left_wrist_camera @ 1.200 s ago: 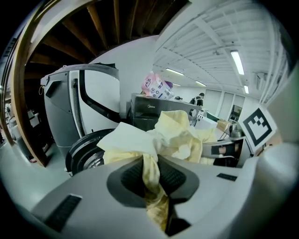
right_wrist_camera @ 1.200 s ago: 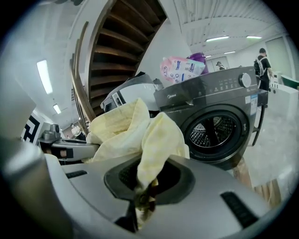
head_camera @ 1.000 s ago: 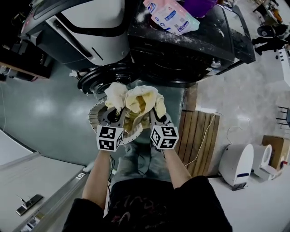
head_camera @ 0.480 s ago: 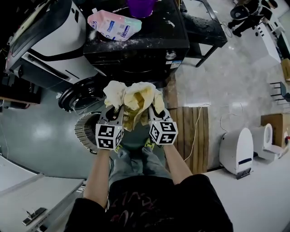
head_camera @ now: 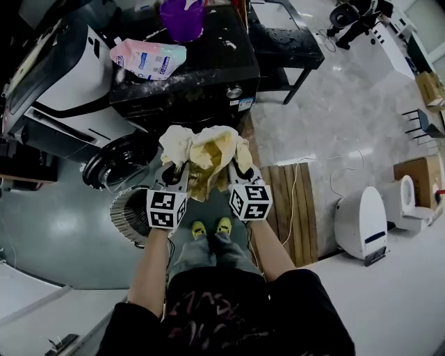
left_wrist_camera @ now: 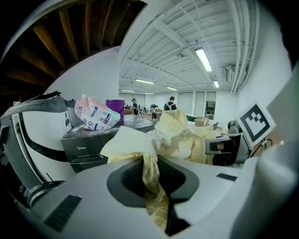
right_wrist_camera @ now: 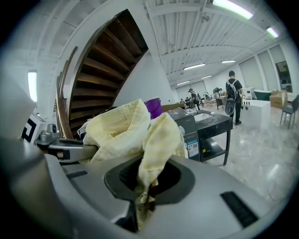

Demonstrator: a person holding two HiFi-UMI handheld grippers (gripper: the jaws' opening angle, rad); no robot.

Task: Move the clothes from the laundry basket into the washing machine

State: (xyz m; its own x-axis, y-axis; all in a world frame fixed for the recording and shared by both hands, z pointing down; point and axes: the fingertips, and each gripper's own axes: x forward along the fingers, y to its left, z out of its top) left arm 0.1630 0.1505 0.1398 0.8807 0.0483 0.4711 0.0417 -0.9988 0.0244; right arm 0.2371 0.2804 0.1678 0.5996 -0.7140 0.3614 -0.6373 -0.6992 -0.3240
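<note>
A pale yellow checked cloth [head_camera: 206,154] hangs bunched between my two grippers in the head view. My left gripper [head_camera: 174,171] is shut on its left part and my right gripper [head_camera: 240,170] on its right part. In the left gripper view the cloth [left_wrist_camera: 174,137] is pinched in the left gripper [left_wrist_camera: 152,182], with the black washing machine [left_wrist_camera: 86,150] beyond. The right gripper view shows the cloth [right_wrist_camera: 126,130] squeezed in the right gripper [right_wrist_camera: 145,196]. The round wicker laundry basket [head_camera: 128,213] sits on the floor below-left of my left hand. The washing machine [head_camera: 191,78] stands ahead, a round dark door [head_camera: 117,162] at its left.
A detergent bag [head_camera: 147,58] and a purple cup [head_camera: 183,17] sit on the washer. A grey-white machine [head_camera: 59,73] stands to its left and a black table [head_camera: 281,35] to its right. A wooden slat board [head_camera: 288,208], a cable and a white appliance [head_camera: 360,224] lie on the right.
Both grippers have carried the cloth up and off from above the basket, which now lies to the lower left. The black washer has swung to straight ahead. Both grips are unchanged.
</note>
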